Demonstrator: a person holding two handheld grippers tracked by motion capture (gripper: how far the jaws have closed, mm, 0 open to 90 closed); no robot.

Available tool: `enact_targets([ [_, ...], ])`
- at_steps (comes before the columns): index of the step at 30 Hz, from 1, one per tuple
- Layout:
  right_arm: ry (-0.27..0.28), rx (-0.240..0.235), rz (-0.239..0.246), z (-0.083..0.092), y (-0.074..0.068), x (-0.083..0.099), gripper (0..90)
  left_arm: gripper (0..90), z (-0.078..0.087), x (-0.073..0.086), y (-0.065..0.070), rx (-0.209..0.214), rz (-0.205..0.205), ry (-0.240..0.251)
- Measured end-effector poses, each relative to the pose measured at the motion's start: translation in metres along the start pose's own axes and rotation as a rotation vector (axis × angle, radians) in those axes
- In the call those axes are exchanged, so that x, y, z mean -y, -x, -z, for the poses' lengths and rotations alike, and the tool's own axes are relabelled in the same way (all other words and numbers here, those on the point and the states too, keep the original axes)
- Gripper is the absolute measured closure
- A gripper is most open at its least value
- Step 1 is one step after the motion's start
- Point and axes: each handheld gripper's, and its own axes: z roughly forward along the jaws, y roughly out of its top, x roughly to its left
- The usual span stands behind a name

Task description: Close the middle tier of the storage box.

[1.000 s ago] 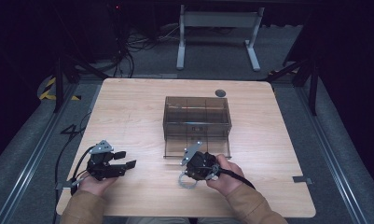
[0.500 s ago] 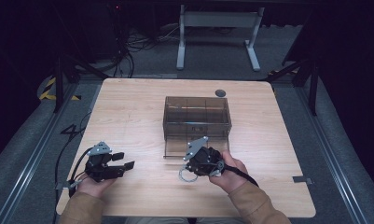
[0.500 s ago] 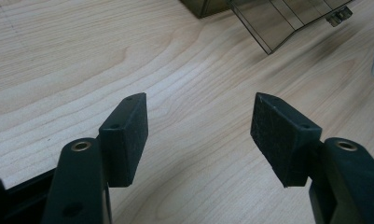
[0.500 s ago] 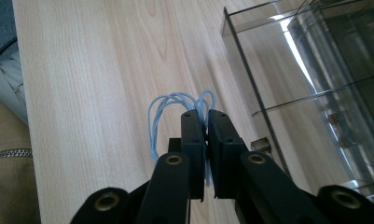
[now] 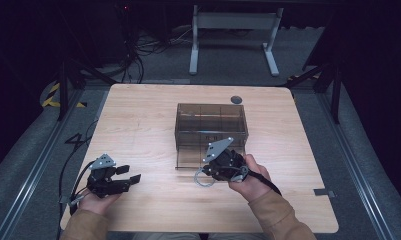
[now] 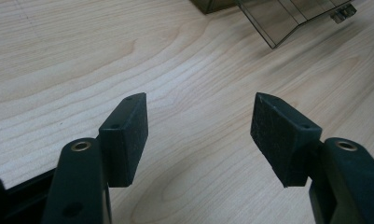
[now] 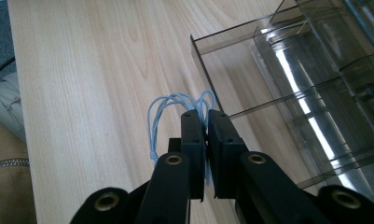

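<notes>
Light wooden table (image 5: 153, 125) underneath both grippers, broad and bare apart from one container. Smoky transparent plastic organiser box with inner dividers (image 5: 210, 131) just ahead of the right gripper (image 7: 204, 114), its near wall open toward the jaws, compartments looking empty so far. Left gripper (image 6: 198, 133) low over the tabletop, well off to the side of the box, jaws spread wide with nothing between the pads. Right gripper clamped tight on a small bundle of pale blue looped cord (image 7: 175, 109), loops bulging out past the fingertips and hanging clear of the wood, close to the box's front edge. Pick-up apparently done; bundle lifted, not yet over any compartment. Left to do, by the look of it: carry across the near wall, lower into one cell, release.
</notes>
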Motion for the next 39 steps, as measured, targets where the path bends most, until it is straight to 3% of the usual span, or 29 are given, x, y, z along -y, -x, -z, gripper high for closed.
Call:
enact_targets([
  [21, 0.096, 0.068, -0.092, 0.011, 0.021, 0.005, 86.0, 37.5, 0.006, 0.005, -0.001, -0.013, 0.007, 0.008],
  [39, 0.120, 0.120, -0.182, 0.006, 0.042, 0.014, 85.9, 37.6, 0.005, 0.005, -0.001, -0.014, 0.009, 0.009],
])
